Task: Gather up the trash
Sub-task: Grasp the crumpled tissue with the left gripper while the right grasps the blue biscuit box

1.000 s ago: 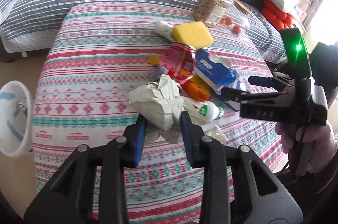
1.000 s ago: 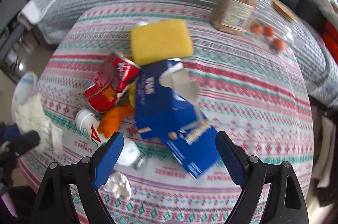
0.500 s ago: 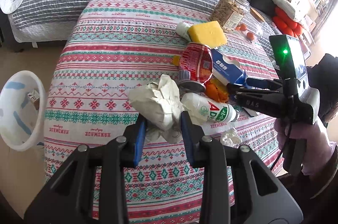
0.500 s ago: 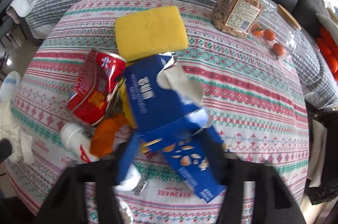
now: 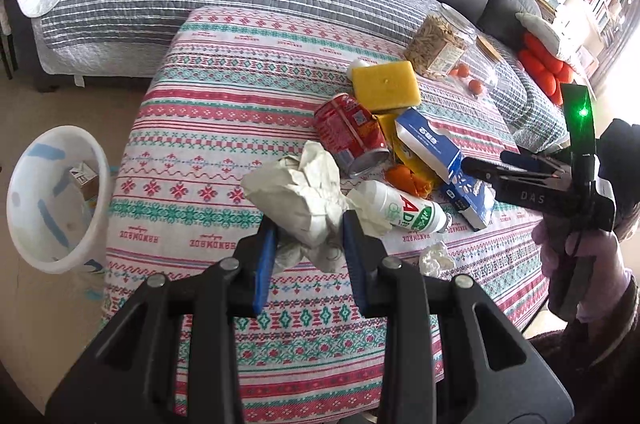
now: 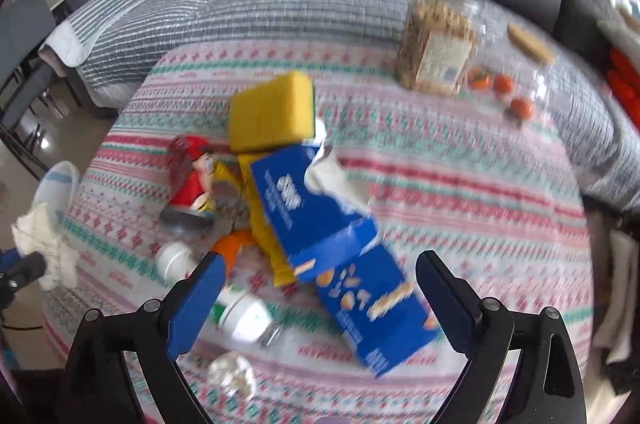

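2 grippers show in our views. We see the left gripper at the lower middle of the left wrist view, its blue pads clamped on a crumpled white paper wad, which sits lifted above the patterned tablecloth. At the left edge of that frame a white bin stands on the floor, with a small carton inside it. In the right wrist view, which is blurred, the right gripper has its jaws spread wide and holds nothing; between the pads lies a torn blue box. Toward the middle left of that frame we see a red can on its side, a yellow sponge above it, an orange wrapper and a white bottle with a green label. A small white paper scrap lies near the bottom. At the upper right stand a clear jar of nuts and 3 small orange fruits
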A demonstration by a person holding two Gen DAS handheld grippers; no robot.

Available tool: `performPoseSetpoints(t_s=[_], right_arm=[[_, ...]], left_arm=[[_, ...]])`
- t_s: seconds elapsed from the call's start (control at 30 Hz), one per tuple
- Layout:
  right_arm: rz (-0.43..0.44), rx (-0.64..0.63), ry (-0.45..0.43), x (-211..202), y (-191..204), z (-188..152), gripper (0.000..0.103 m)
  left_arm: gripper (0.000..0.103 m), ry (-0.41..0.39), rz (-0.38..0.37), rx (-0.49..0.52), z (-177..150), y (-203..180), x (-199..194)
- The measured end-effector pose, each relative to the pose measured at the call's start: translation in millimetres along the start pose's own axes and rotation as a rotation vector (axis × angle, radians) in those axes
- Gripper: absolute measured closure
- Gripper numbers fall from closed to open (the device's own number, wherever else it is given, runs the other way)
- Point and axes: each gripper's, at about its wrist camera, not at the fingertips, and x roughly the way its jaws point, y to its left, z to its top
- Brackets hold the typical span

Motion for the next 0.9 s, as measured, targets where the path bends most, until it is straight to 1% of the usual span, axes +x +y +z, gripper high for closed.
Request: performPoseSetpoints(t_s=[0.03,0.1,0.27,0.33,0.37,0.4,0.43,0.5,0.53,0.57,0.7,0.9], right_arm=[[-0.004,-0.023,0.001,4.1,4.6,3.7,0.006],[-0.016,-0.066,0.030,20.0,13.4,10.5,0.006],[-0.115,-0.108,0.127,67.2,19.2,17.9,0.006],[-0.112,-0.081,0.147,76.7,12.2,18.5,0.007],[-0.088,-0.056,0.152,79.1,7.4,18.8,0.008],[-0.067,-0.035,0.152,78.1,2.7,16.9,0.016],[-0.043,-0.010,0.156,77.0,-1.0,16.9,0.019],[-0.014,0.017,0.143,71.0,-4.7,18.2,0.021],[0.001,0.028,0.135,66.4,-5.7,18.1,0.025],[0.012,0.041,0.131,61.1,-6.3,17.7,0.042],[0.033,0.087,0.108,36.5,-9.3,15.1,0.043],[0.057,0.076,0.035,-5.0,1.1,11.6,0.043]], left_arm=[[0.069,0.000,0.002,-0.004,0.9,2.0,0.1],[0.069,0.004,0.007,-0.009,2.1,5.1,1.1],[0.069,0.019,0.024,-0.031,5.0,16.6,6.7],[0.069,0.023,0.030,-0.036,5.0,20.7,8.1],[0.069,0.026,0.034,-0.035,5.0,21.7,8.7],[0.069,0.029,0.039,-0.033,4.7,23.1,9.3],[0.069,0.030,0.043,-0.033,4.4,24.8,9.4],[0.069,0.030,0.047,-0.034,3.5,28.0,8.0],[0.069,0.028,0.049,-0.036,3.2,29.5,6.9],[0.069,0.026,0.050,-0.037,3.2,31.1,5.7],[0.069,0.010,0.049,-0.048,1.5,36.0,-2.6],[0.069,-0.023,0.053,-0.067,0.1,44.3,-16.4]])
